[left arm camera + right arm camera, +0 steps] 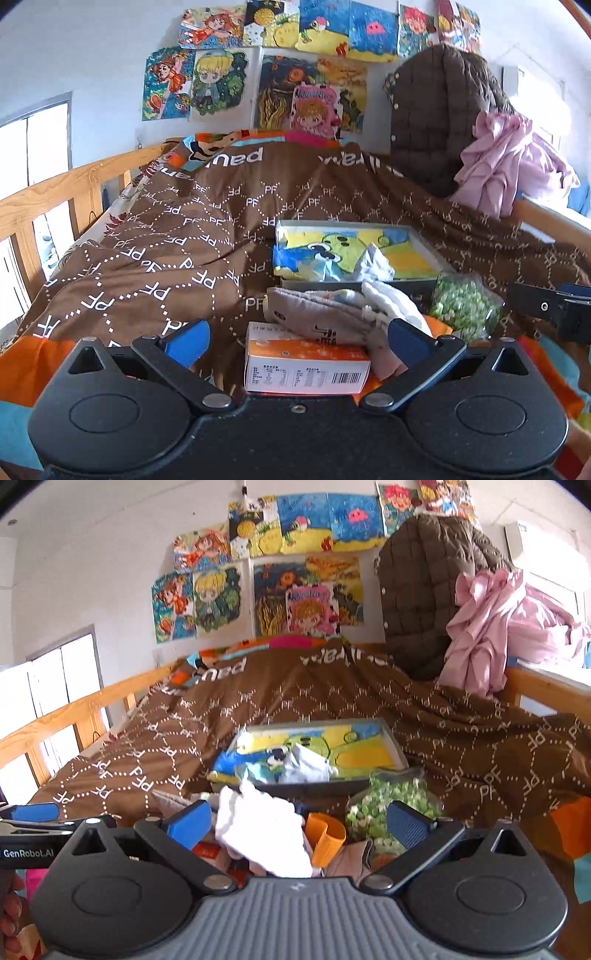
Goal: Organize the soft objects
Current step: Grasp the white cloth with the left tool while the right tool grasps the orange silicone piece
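A pile of small items lies on the brown bed cover in front of a grey box [424, 240] [391, 734] with a yellow cartoon lining. A grey sock [306, 314] and a white cloth [391, 299] [266, 830] rest on the pile. A crumpled white piece [375, 264] [306, 764] sits inside the box. My left gripper [297, 343] is open around an orange-and-white carton [306, 365]. My right gripper [299, 823] is open with the white cloth lying between its fingers, untouched.
A bag of green peas [461, 306] [391, 805] and an orange cup [327, 836] lie in the pile. Wooden bed rails [62, 192] run along the left. A brown quilted jacket [439, 122] and pink cloth [509, 162] hang at the right.
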The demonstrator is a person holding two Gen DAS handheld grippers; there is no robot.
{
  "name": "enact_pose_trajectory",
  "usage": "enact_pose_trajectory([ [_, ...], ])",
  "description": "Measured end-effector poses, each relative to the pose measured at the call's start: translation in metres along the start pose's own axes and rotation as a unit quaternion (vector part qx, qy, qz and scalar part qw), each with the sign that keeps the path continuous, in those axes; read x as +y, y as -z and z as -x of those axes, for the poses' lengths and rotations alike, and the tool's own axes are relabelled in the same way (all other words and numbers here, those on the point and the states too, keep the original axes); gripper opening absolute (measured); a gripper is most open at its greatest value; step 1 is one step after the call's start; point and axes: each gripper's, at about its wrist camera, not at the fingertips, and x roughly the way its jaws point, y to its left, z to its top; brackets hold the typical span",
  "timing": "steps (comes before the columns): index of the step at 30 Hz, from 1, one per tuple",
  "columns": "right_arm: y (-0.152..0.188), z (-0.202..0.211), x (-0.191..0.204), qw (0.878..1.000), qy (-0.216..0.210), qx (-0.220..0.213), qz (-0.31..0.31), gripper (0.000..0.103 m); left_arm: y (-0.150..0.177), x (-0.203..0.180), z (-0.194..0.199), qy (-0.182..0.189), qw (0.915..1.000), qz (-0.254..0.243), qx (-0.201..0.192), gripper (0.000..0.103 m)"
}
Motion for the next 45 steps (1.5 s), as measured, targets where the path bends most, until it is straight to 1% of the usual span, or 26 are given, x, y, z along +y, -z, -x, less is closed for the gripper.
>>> enact_pose_trajectory([
  [6, 0.004, -0.019, -0.007, 0.998, -0.002, 0.052, -0.023, 0.103, 0.002, 0.001, -0.010, 0.002, 0.9992, 0.011, 0.038, 0.102],
  [13, 0.009, -0.040, -0.012, 0.994, 0.004, 0.105, -0.032, 0.103, 0.008, -0.005, -0.025, 0.013, 0.9968, 0.006, 0.078, 0.102],
  [17, 0.007, -0.048, -0.018, 0.992, 0.004, 0.120, -0.045, 0.103, 0.013, -0.005, -0.034, 0.017, 0.9955, 0.007, 0.093, 0.102],
  [20, -0.003, -0.058, -0.021, 0.992, 0.006, 0.122, -0.029, 0.103, 0.015, -0.001, -0.039, 0.017, 0.9948, 0.018, 0.099, 0.102],
  [23, -0.013, -0.068, -0.020, 0.993, 0.003, 0.117, 0.009, 0.103, 0.017, 0.004, -0.044, 0.027, 0.9943, 0.039, 0.095, 0.102],
  [25, -0.021, -0.076, -0.017, 0.992, -0.015, 0.117, 0.043, 0.103, 0.017, 0.005, -0.048, 0.034, 0.9939, 0.051, 0.092, 0.102],
  [29, -0.029, -0.094, -0.017, 0.988, -0.024, 0.118, 0.093, 0.103, 0.018, 0.002, -0.051, 0.061, 0.9931, 0.054, 0.085, 0.102],
  [33, -0.030, -0.116, -0.023, 0.981, -0.036, 0.148, 0.124, 0.103, 0.020, -0.011, -0.052, 0.094, 0.9933, 0.027, 0.061, 0.102],
  [37, -0.030, -0.131, -0.027, 0.971, -0.034, 0.157, 0.177, 0.103, 0.023, -0.029, -0.054, 0.124, 0.9916, -0.018, 0.034, 0.102],
  [39, -0.030, -0.138, -0.032, 0.969, -0.035, 0.167, 0.176, 0.103, 0.026, -0.037, -0.055, 0.138, 0.9893, -0.043, 0.018, 0.102],
  [41, -0.030, -0.146, -0.039, 0.971, -0.033, 0.184, 0.150, 0.103, 0.028, -0.045, -0.059, 0.150, 0.9869, -0.059, 0.008, 0.102],
  [43, -0.030, -0.151, -0.045, 0.971, -0.047, 0.201, 0.123, 0.103, 0.030, -0.053, -0.065, 0.160, 0.9848, -0.067, 0.002, 0.102],
  [45, -0.031, -0.153, -0.050, 0.971, -0.060, 0.205, 0.104, 0.102, 0.032, -0.060, -0.073, 0.170, 0.9829, -0.070, -0.002, 0.102],
])
